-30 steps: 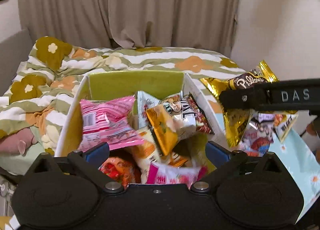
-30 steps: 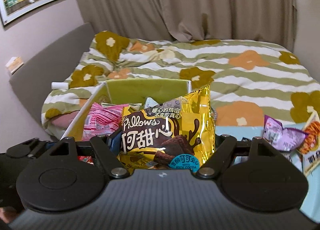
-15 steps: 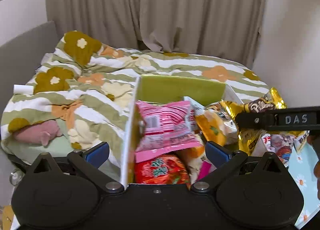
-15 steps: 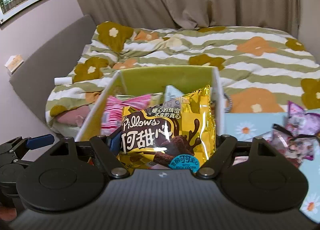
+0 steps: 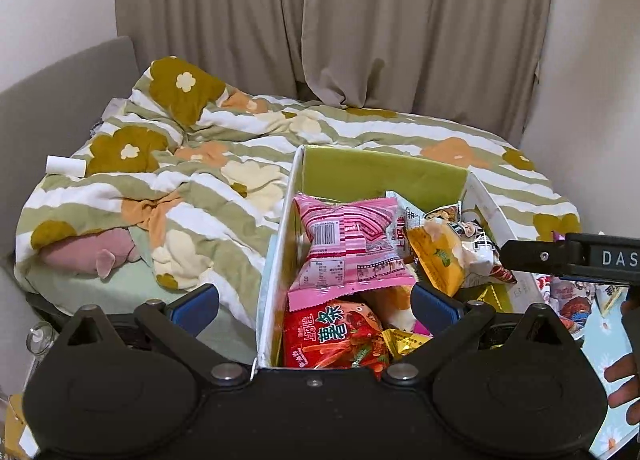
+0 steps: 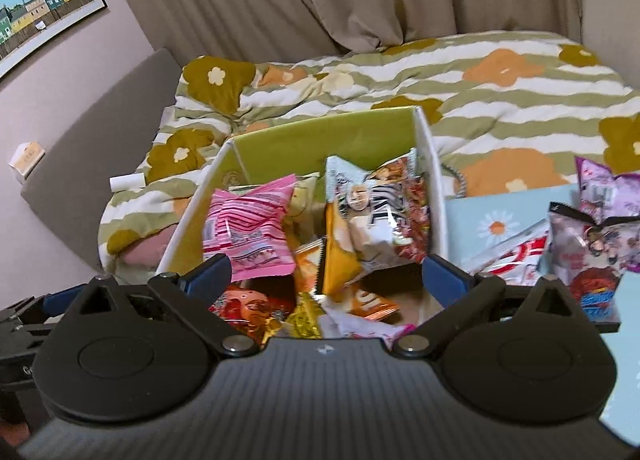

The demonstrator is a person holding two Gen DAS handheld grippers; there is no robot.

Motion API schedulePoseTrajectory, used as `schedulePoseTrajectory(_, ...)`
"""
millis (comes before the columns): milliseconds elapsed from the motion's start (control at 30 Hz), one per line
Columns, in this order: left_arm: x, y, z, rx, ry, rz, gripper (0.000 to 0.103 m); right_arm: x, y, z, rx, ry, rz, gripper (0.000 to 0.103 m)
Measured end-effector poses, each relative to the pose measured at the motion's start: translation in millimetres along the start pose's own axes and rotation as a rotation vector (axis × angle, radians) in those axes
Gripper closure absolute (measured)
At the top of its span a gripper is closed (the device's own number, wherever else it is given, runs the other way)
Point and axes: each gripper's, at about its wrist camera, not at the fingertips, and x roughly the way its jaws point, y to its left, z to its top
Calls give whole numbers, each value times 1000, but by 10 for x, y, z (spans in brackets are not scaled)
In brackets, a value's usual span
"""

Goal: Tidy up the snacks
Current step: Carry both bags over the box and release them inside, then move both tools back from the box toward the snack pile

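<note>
Floral bedding (image 5: 248, 163) behind snack-crammed box (image 6: 320, 139), perhaps cardboard; loose packets (image 6: 588, 244) alongside.

both grippers' fingers (image 5: 195, 306) spread wide.

framed picture (image 6: 38, 35) cut off at edge, lower snacks buried under pink packet (image 5: 348, 248)

Premises: a home bedroom. A bed with a green-and-white striped floral duvet (image 5: 328, 147) fills the middle of the frame, a grey upholstered headboard (image 6: 100, 131) runs along its left side, and full-length beige curtains (image 5: 360, 19) hang across the top. A framed picture of coloured houses (image 6: 40, 15) hangs on the wall, upper left of the right wrist view.
</note>
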Motion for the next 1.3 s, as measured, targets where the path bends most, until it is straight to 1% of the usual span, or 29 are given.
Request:
schedulePoseTrajectory(233, -64, -35, 22, -5, -9, -21, 0, -156, -26, -19, -19, -31, -15, 0)
schedulePoseTrajectory(400, -197, -89, 56, 5, -43, -40, 0, -347, -40, -22, -33, -66, -33, 0)
schedulePoseTrajectory(500, -270, -180, 83, 23, -59, -48, 0, -470, -84, -29, -33, -84, -42, 0)
schedulePoseTrajectory(600, -357, -321, 112, 39, -76, -64, 0, -625, -212, -12, -17, -107, -53, 0)
schedulePoseTrajectory(767, -431, -693, 142, 79, -103, -94, 0, -896, -543, 27, -1, -148, -82, 0)
schedulePoseTrajectory(833, -413, -866, 147, 82, -105, -106, 0, -974, -706, 43, -6, -145, -101, 0)
schedulePoseTrajectory(967, -310, -1246, 141, 82, -83, -139, 0, -1097, -1059, 94, -18, -136, -146, 0)
schedulePoseTrajectory(1133, -158, -1763, 91, 102, -53, -147, 0, -1106, -1519, 142, -14, -109, -173, 0)
schedulePoseTrajectory(1267, 3, -2158, 26, 106, -19, -135, 0, -1040, -1866, 189, -3, -72, -162, 0)
schedulePoseTrajectory(1300, 42, -2204, 7, 104, -14, -128, 0, -1016, -1941, 197, -3, -64, -160, 0)
